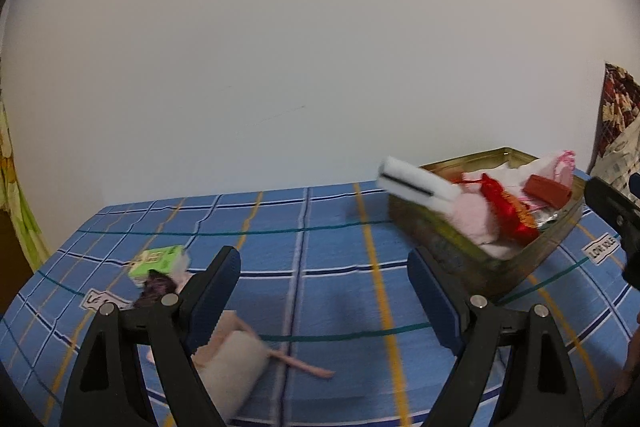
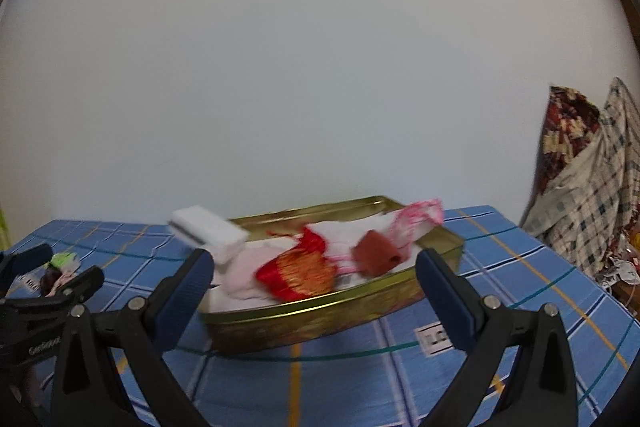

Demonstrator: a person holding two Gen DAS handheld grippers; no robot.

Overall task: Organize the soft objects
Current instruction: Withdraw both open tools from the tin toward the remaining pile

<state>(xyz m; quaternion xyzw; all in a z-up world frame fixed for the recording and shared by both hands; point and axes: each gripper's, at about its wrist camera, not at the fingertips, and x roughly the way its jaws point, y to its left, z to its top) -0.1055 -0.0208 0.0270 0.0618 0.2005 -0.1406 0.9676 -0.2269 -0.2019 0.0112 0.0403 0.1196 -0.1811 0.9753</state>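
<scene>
Biggest thing here is the bed (image 1: 320, 267), covered in a blue checked sheet with yellow and white lines, pushed up against a plain white wall (image 1: 300, 47). Off at the right edge there's a heap of patterned cloth (image 2: 584, 187), dark red floral plus a cream plaid piece.

Next down is the gold tin (image 2: 320, 319), a long shallow one sitting on the sheet toward the right side of the bed. It's where most of the soft stuff is: a pale pink cloth (image 2: 240, 271), a shiny red and gold pouch (image 2: 300, 271), a white cloth with pink trim (image 2: 416, 223), and a small brown block (image 2: 378, 251) on top of the pile. A white sponge (image 2: 208, 233) with a dark stripe sits tilted over the tin's left end, sticking out past the rim. It's blurry, so I can't tell exactly what it rests on.

Still out on the sheet, well apart from the tin: a doll (image 1: 240, 359) lying just by the left claw's left finger, partly hidden behind it, in a whitish dress with one leg pointing right. Just behind it is a small green box (image 1: 158, 261).

Left claw (image 1: 324, 291): jaws spread wide, nothing between them but bare sheet. Right claw (image 2: 312, 287): also wide open, gripping nothing, with the tin in front of it between the fingers.
</scene>
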